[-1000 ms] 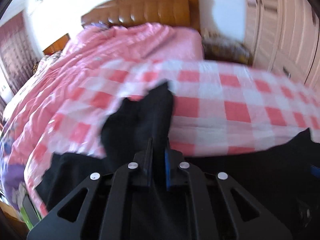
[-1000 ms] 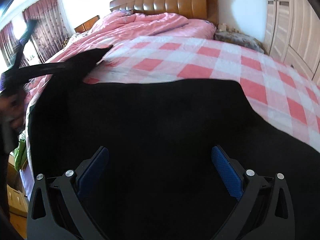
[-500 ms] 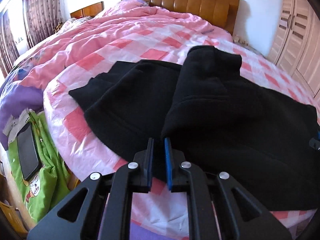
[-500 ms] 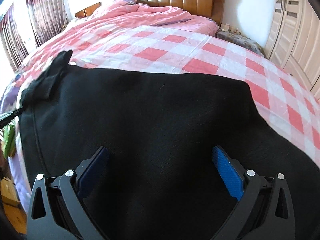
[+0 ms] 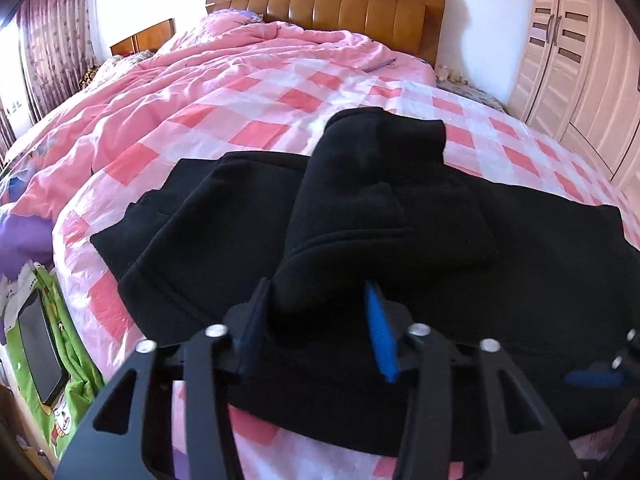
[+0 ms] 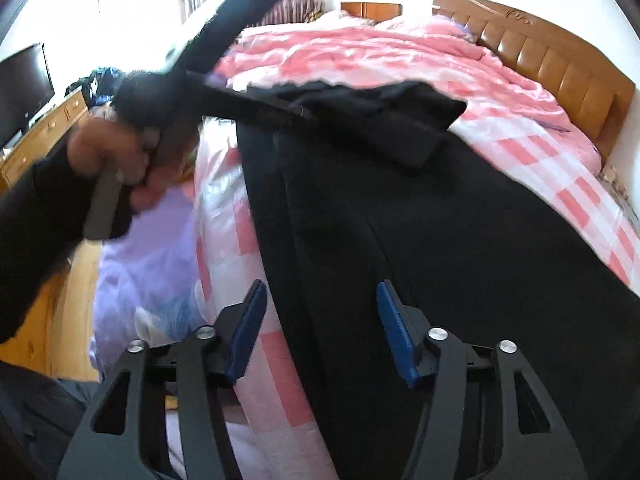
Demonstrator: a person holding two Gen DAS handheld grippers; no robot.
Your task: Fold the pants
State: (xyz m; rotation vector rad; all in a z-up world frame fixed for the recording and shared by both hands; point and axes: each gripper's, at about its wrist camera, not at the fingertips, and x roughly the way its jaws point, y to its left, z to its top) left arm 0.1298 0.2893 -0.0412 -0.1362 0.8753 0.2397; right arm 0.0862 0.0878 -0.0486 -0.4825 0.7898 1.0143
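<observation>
Black fleece pants (image 5: 420, 240) are lying across the foot of the bed (image 5: 248, 92) on the pink checked quilt, and the end I was pinching half a second ago is now draped back over the rest of the garment. My left gripper (image 5: 318, 320) is opening: its blue pads were clamped on the cloth a moment ago and are now standing apart on either side of the released fold. My right gripper (image 6: 320, 320) is hovering open over the near edge of the pants, narrower than before, holding nothing. I am judging this fold as laid, with smoothing or another fold to follow.
</observation>
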